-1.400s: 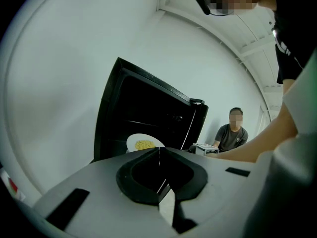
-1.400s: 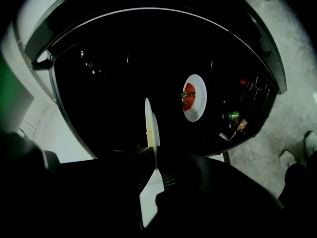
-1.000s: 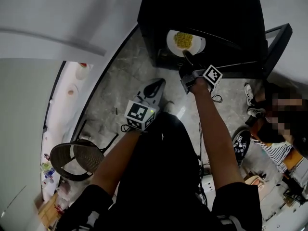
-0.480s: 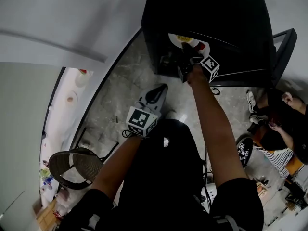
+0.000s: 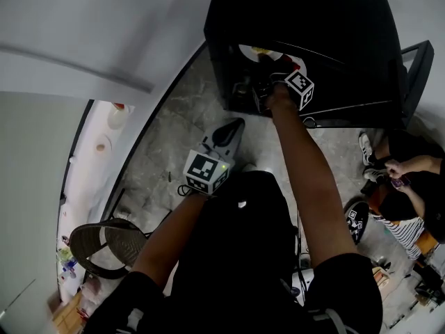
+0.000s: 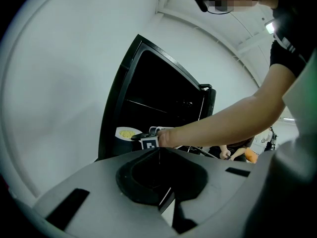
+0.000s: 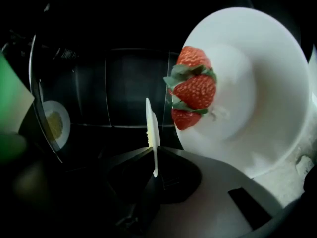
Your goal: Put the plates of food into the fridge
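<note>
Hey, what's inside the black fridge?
A round white plate of red strawberries, beside the white plate of yellow food clamped by the right gripper. The rest is too dark to see.

The black fridge [image 5: 299, 12] stands on the grey floor [image 5: 174, 138] at the far side, a strawberry plate [image 7: 267, 83] resting inside at right.

Black fridge [image 5: 299, 19]; white plate [image 6: 119, 133], yellow food [image 6: 127, 133]; red strawberries [image 7: 195, 90].

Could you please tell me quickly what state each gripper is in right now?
The left gripper: fingers closed, holding nothing.
The right gripper: fingers closed on the rim of the plate of yellow food.
</note>
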`<state>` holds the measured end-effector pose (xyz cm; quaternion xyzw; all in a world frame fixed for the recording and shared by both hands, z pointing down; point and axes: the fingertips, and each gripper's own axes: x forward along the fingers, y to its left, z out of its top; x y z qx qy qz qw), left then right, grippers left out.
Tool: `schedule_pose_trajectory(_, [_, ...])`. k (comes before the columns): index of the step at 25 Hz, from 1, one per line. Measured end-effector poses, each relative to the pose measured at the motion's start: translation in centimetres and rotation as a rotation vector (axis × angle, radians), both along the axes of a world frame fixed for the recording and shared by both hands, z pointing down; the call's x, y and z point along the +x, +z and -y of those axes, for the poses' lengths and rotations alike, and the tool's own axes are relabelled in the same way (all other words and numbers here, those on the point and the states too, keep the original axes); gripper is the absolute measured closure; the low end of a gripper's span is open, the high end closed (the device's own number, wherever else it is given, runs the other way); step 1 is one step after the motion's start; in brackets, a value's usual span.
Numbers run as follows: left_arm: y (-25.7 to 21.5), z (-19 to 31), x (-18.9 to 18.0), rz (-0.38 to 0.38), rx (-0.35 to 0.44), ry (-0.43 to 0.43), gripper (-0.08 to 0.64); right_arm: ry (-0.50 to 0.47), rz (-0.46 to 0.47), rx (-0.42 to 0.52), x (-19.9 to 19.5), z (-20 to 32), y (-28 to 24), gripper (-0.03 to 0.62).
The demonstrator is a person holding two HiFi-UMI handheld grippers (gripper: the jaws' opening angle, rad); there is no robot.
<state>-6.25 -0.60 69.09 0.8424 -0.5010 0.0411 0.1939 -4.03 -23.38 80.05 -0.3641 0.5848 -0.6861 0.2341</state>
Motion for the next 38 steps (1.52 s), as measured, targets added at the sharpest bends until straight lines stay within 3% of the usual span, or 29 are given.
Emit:
schedule_pose_trajectory(12, [1.2, -0.4, -0.4, 0.008, -0.011, -0.019, 0.540, 0.039, -0.016, -0.027, -0.7, 2.5, 0.2, 0.557])
schedule_pose_trajectory(17, [1.2, -0.1, -0.7, 0.007, -0.014, -0.024, 0.540, 0.050, 0.023, -0.023, -0.8, 3.3, -0.2, 0.539])
schedule_pose_trajectory(26, [-0.4, 0.1, 0.3, 0.002, -0.034, 0.003, 0.540, -0.017, 0.070, -0.025, -0.3, -0.3, -1.2, 0.540])
schedule_pose_trajectory(30, [-1.3, -0.2, 1.1, 0.003, -0.042, 0.022, 0.540, -0.084, 0.038, 0.050, 0.0, -2.2, -3.0, 0.540])
schedule_pose_trajectory(38, [-5.0, -1.9, 3.2, -0.003, -0.065, 0.059, 0.540, -0.236, -0.070, 0.288, 3.6, -10.3, -8.8, 0.544])
